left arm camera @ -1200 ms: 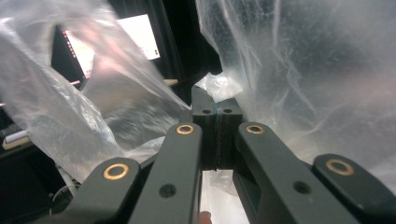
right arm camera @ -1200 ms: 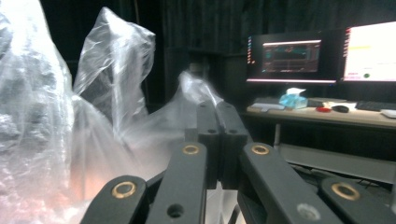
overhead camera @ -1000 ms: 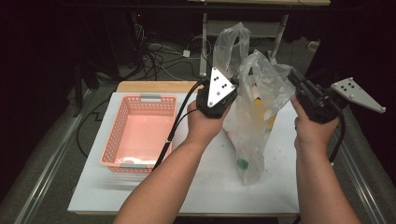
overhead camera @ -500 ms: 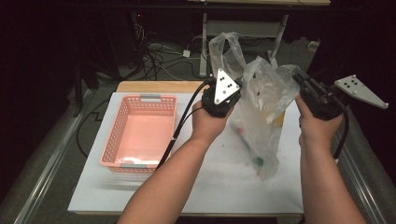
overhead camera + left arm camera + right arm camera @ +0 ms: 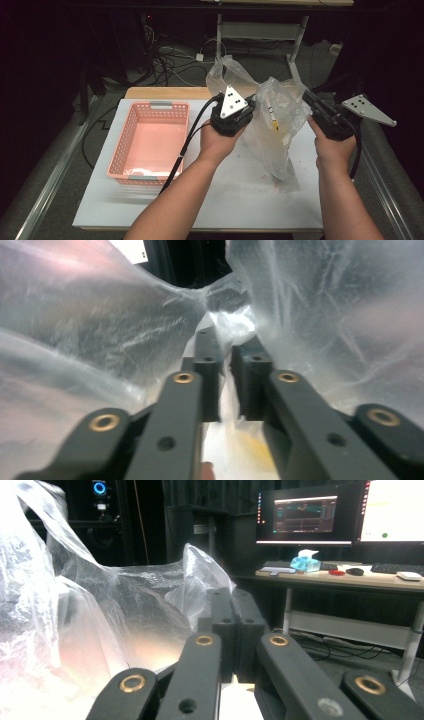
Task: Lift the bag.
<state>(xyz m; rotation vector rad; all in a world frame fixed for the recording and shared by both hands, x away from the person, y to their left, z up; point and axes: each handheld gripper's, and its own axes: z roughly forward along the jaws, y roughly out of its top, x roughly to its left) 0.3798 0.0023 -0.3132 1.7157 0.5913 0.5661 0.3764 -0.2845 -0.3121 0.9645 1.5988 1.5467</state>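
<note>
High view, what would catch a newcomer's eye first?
A crinkly clear plastic bag held up over the white table, between the left gripper and the right gripper. Left of it sits an empty pink basket.

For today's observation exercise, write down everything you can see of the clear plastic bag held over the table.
The plastic bag is thin, clear, crinkled film, hanging upright with its bottom resting on the white table. Small items show dimly inside, one yellow. The left gripper has just been opening, with film between its fingers; the right gripper is shut on the other side of its top. A loose flap rises behind.
</note>
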